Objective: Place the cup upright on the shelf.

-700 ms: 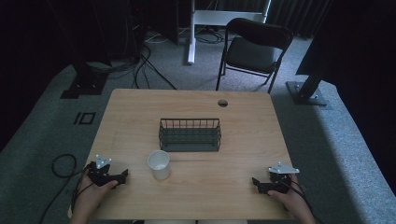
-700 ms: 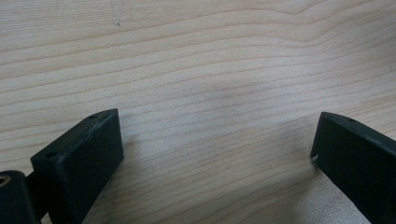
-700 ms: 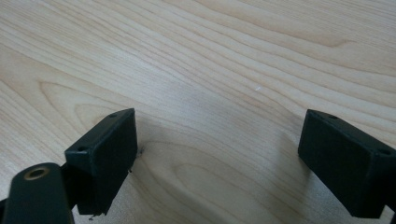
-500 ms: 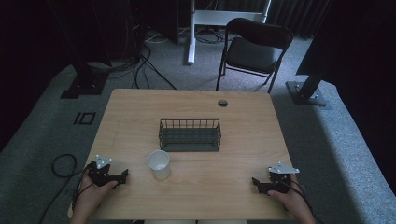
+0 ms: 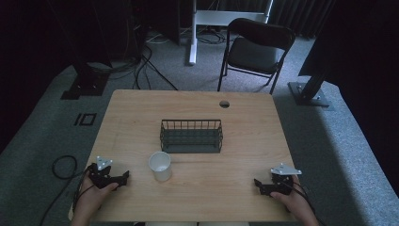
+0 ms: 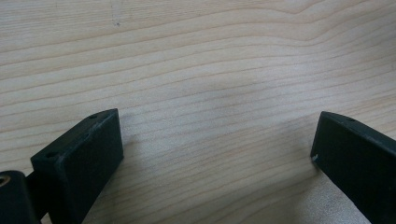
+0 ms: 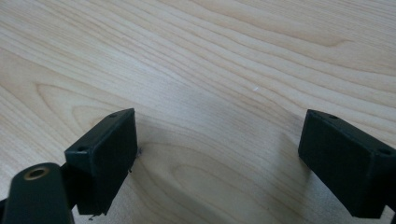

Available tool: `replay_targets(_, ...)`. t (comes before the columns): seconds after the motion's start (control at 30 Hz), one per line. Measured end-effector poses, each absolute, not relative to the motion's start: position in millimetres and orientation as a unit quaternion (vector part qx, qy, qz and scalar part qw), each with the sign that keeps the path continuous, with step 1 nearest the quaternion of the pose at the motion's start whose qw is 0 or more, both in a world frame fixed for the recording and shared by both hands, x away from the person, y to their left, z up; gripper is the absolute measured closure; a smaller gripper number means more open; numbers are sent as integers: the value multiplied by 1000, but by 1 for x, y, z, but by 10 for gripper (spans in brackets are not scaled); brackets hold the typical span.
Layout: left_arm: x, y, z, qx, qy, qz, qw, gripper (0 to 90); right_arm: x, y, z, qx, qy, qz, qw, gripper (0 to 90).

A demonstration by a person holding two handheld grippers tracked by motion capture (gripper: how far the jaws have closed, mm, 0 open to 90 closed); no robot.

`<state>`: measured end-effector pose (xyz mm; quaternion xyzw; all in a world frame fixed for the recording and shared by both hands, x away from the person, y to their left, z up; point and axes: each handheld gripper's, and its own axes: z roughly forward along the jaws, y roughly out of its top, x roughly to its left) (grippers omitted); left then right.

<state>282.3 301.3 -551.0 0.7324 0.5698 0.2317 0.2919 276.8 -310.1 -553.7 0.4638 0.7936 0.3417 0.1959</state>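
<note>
Beside left tool (image 5: 123, 177), cup (image 5: 160, 165)

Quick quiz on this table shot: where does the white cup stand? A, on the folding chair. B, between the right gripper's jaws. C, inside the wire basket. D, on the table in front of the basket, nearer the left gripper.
D: the white cup stands upright on the table, outside the wire basket, closer to the left gripper than to the right gripper.

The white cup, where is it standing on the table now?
In the high view, the white cup stands upright on the table, just in front of the wire basket, nearer its left end and the left hand-held gripper.
</note>
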Motion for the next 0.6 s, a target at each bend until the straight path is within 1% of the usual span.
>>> replay_targets(0.6, 282, 301, -551, 734, 568, 231, 292, 26, 283, -303, -553, 474, 785, 347, 197, 124)
